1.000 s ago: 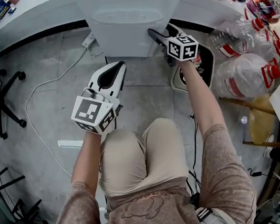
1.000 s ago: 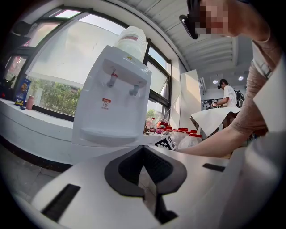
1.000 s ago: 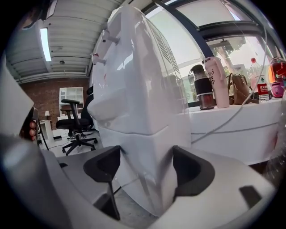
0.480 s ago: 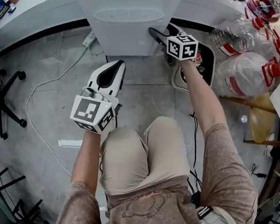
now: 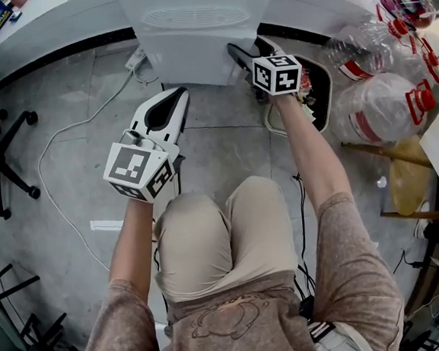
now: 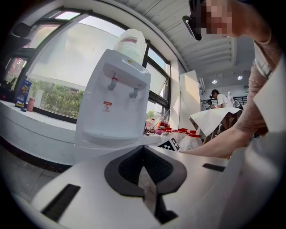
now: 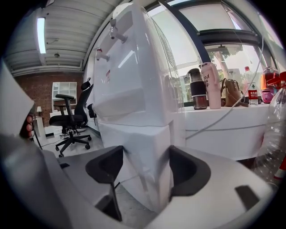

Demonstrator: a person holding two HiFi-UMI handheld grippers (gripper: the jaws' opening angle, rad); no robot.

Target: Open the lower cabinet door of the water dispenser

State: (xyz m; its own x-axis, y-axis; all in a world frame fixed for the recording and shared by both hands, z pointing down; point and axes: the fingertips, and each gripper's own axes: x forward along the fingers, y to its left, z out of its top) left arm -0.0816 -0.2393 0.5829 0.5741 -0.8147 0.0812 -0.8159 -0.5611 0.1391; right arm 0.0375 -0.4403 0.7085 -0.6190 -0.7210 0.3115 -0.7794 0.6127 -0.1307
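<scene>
The white water dispenser (image 5: pixel 191 28) stands on the floor ahead of me, its bottle and two taps showing in the left gripper view (image 6: pixel 114 103). My right gripper (image 5: pixel 254 51) is at the front right corner of the lower cabinet (image 7: pixel 143 152). That corner lies between its jaws (image 7: pixel 145 167), which have just been closing and are still open around it. I cannot tell whether the pads touch it. My left gripper (image 5: pixel 180 96) hangs in front of the cabinet, off to the left. It is shut (image 6: pixel 144 154) with nothing in it.
Several large clear water bottles (image 5: pixel 386 110) with red caps lie at the right, beside a dark tray (image 5: pixel 321 93) on the floor. A white cable (image 5: pixel 63 139) runs across the floor at the left, near a chair base (image 5: pixel 3 151). Flasks (image 7: pixel 199 89) stand on the white counter behind.
The right gripper has edged slightly closer onto the cabinet's corner. The left gripper has stayed where it was.
</scene>
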